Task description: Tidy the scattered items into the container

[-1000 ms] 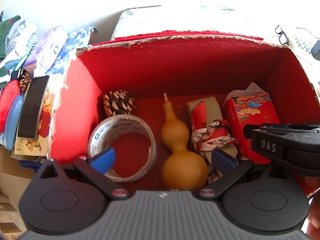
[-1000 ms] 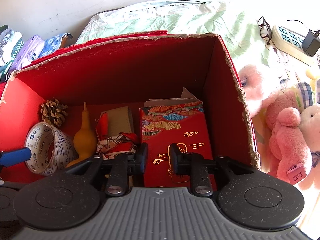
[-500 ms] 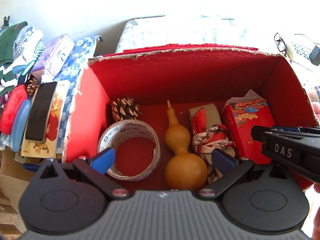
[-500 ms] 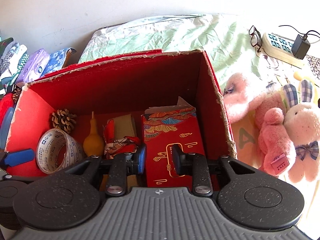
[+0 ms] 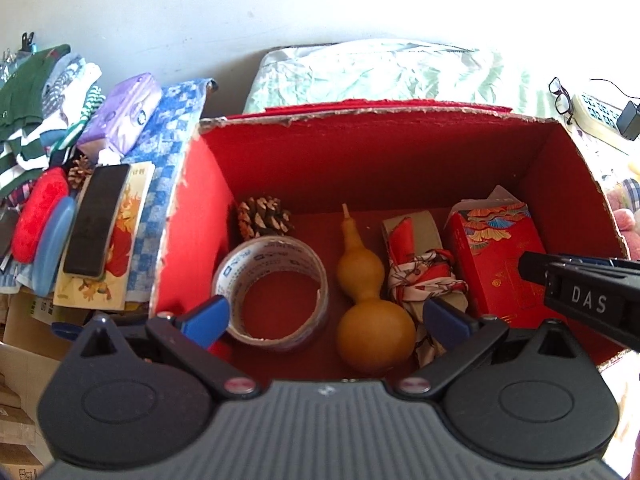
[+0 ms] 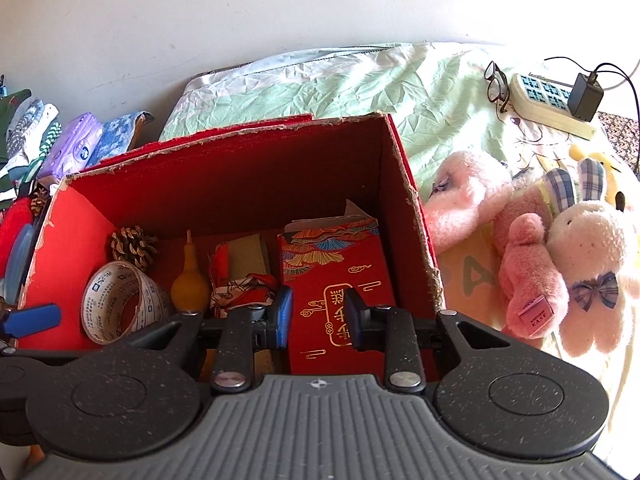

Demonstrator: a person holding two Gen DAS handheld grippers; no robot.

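The red box (image 5: 192, 216) now sits lower and smaller in both wrist views than a second ago, with more wall, green sheet (image 6: 340, 84) and side clutter showing around it. By my reading both grippers have drawn up and back from it, so a drop has probably just ended.

Inside the box, the red packet (image 6: 340, 280) leans at the right wall. Left of it lie the knotted scarf (image 5: 424, 280), the gourd (image 5: 372, 292), the tape roll (image 5: 272, 292) and, behind the tape, the pine cone (image 5: 262, 216). None has shifted since the earlier frames.

The left gripper (image 5: 326, 316) is spread wide and empty above the box's near edge. The right gripper (image 6: 316, 316) is narrowly parted, holding nothing, over the packet.

Left of the box a smaller pine cone (image 5: 80, 168) lies in the clutter, perhaps next.
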